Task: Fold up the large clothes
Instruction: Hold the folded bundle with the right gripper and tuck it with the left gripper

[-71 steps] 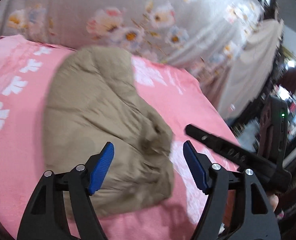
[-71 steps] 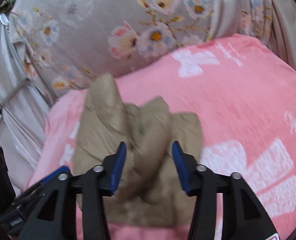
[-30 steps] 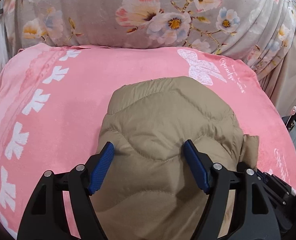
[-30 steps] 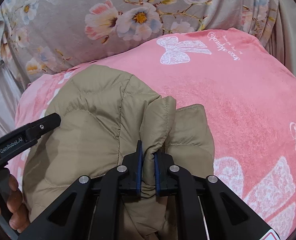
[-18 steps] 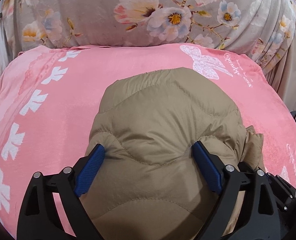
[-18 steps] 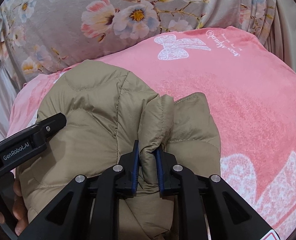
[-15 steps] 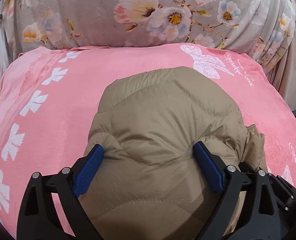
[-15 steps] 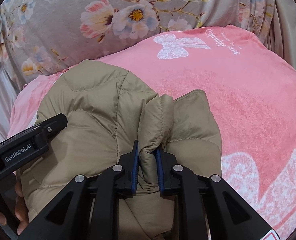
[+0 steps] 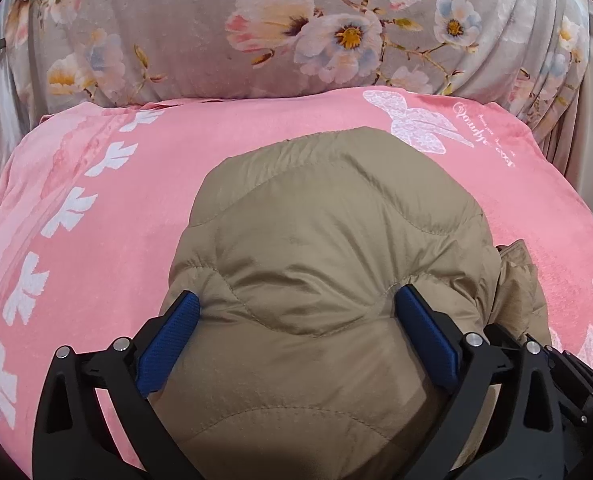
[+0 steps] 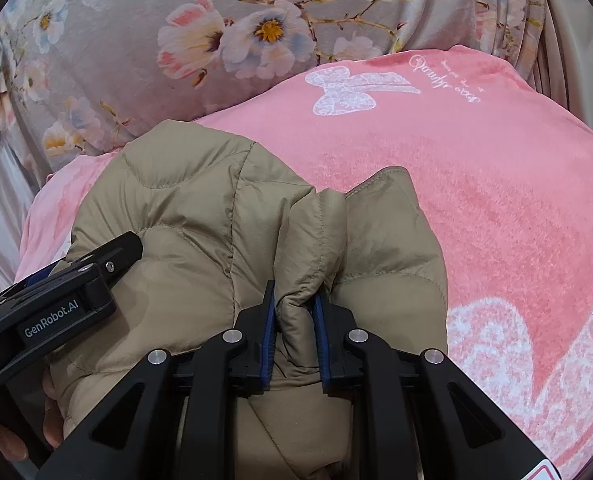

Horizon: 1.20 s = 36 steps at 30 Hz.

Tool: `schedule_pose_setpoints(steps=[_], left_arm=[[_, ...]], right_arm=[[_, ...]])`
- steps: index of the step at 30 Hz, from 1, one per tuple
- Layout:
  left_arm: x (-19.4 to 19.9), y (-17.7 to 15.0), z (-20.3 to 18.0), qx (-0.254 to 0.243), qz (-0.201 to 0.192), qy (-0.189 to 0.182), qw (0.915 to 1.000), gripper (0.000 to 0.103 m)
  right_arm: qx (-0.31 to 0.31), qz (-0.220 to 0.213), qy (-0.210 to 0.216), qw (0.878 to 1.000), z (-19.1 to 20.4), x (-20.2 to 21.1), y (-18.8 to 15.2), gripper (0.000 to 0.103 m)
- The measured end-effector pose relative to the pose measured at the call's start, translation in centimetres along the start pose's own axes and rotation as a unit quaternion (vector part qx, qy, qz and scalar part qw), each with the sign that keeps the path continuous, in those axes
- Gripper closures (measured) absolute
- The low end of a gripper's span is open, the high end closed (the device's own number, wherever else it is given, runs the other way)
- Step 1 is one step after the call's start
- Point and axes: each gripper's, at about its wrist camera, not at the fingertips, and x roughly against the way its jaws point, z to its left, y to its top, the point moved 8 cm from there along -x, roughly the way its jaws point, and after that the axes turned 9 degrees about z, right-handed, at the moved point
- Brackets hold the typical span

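A tan quilted puffer jacket (image 9: pixel 328 264) lies bunched in a rounded bundle on the pink blanket (image 9: pixel 108 208). My left gripper (image 9: pixel 296 312) is open wide, its blue pads pressed against both sides of the bundle's near end. In the right wrist view the jacket (image 10: pixel 184 216) fills the lower left. My right gripper (image 10: pixel 294 312) is shut on an upright fold of the jacket at the bundle's right side. The left gripper's body (image 10: pixel 56 296) shows at the left of that view.
The pink blanket (image 10: pixel 496 184) with white bows and butterfly prints covers the bed. A grey floral cover (image 9: pixel 296 28) rises behind it. Grey drapes hang at the far right edge (image 9: pixel 584 128).
The left gripper's jaws have spread wider and pushed forward around the bundle. The right gripper stays clamped on the fold, which has shifted only slightly.
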Motion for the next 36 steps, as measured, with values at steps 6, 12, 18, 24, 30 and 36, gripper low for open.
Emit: schedule_pose_setpoints(steps=[6,12,18,24,30,36], left_arm=[[-0.1,0.0,0.0,-0.001,-0.001,0.001,1.0,0.005],[-0.3,0.0,0.0,-0.002,-0.007,0.008,0.9999,0.005],[-0.4,0.0,-0.1,-0.004,-0.011,0.014,0.9998,0.005],[-0.6,0.0,-0.3,-0.007,-0.014,0.025,0.9996,0.005],[-0.7,0.0,-0.3,-0.007,-0.012,0.025,0.9996,0.005],[2.1,-1.6,1.4,0.007,0.008,0.006,0.9999,0.005]], right_arm=[[-0.001,-0.001,0.001,1.0,-0.1,-0.1,0.0,0.089],[-0.001,-0.001,0.002,1.0,-0.2,-0.1,0.0,0.088],[-0.002,-0.003,0.003,1.0,-0.2,-0.2,-0.1,0.088],[-0.005,-0.005,0.004,1.0,-0.2,-0.5,0.0,0.088],[-0.003,-0.003,0.006,1.0,-0.3,-0.5,0.1,0.087],[-0.041,0.019,0.025,0.999,-1.2,3.3,-0.6,0.085]])
